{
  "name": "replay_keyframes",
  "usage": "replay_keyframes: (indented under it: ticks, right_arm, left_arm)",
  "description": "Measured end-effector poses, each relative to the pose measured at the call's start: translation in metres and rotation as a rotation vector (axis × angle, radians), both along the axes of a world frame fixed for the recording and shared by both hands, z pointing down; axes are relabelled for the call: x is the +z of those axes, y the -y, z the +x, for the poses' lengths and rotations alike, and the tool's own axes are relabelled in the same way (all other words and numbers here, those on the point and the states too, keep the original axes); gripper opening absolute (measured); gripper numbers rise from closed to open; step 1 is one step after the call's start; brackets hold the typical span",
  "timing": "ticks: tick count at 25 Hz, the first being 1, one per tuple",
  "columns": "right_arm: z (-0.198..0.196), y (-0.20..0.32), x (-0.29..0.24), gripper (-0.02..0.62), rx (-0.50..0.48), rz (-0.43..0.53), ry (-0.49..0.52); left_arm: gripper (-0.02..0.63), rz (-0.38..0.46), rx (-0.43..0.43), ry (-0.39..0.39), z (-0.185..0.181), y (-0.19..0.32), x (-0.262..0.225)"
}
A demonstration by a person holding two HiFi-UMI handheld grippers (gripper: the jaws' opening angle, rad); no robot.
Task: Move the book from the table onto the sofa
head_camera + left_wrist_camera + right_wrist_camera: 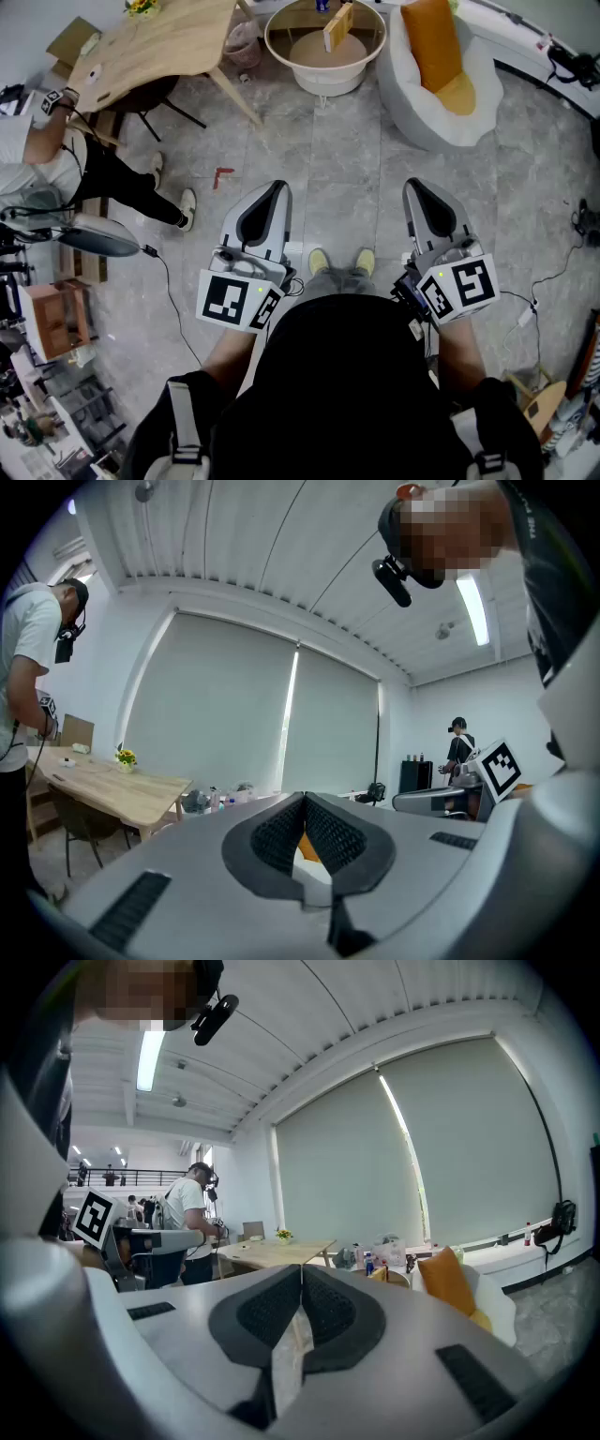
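Book point(337, 26) on round table; both claws closed and empty

Head view: the thin tan book stands on edge on the white-rimmed round table point(323, 82) with a tan top. A white beanbag sofa point(441, 112) carrying an orange cushion point(429, 37) sits just beside the round table, on its right. A light wooden table point(159, 42) stands to the round table's left. The left gripper point(267, 199) and the right gripper point(424, 199) are level side by side over grey floor tile point(337, 169), well apart from the round table.

Left gripper view: the left gripper point(304, 801) has its jaws meeting at the tips, with nothing between the pads.

Right gripper view: the right gripper point(301, 1274) has its jaws together, holding nothing. The book point(380, 1273) shows small beyond them, with the orange cushion point(448, 1283) to its right.
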State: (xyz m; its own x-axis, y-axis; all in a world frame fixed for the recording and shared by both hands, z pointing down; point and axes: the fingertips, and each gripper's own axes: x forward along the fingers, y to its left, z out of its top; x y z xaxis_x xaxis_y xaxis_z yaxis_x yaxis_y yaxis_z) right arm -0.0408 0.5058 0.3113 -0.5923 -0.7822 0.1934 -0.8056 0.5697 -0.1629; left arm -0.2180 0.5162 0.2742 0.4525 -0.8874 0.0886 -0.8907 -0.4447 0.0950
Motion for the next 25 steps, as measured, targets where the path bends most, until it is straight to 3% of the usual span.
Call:
replay_keyframes:
  ticks: [4, 9, 25]
  right_arm:
    - [-0.012, -0.005, -0.008, 0.018, 0.006, 0.009, 0.000]
    - [-0.017, -0.008, -0.017, 0.018, 0.029, 0.002, 0.076]
    - [-0.082, -0.019, -0.020, 0.012, 0.031, 0.010, 0.052]
  left_arm:
    - [0.013, -0.003, -0.001, 0.025, -0.011, -0.003, -0.005]
    - [0.012, 0.002, 0.037, 0.068, -0.013, -0.004, -0.008]
    - [0.012, 0.035, 0.062, 0.030, -0.071, -0.011, -0.014]
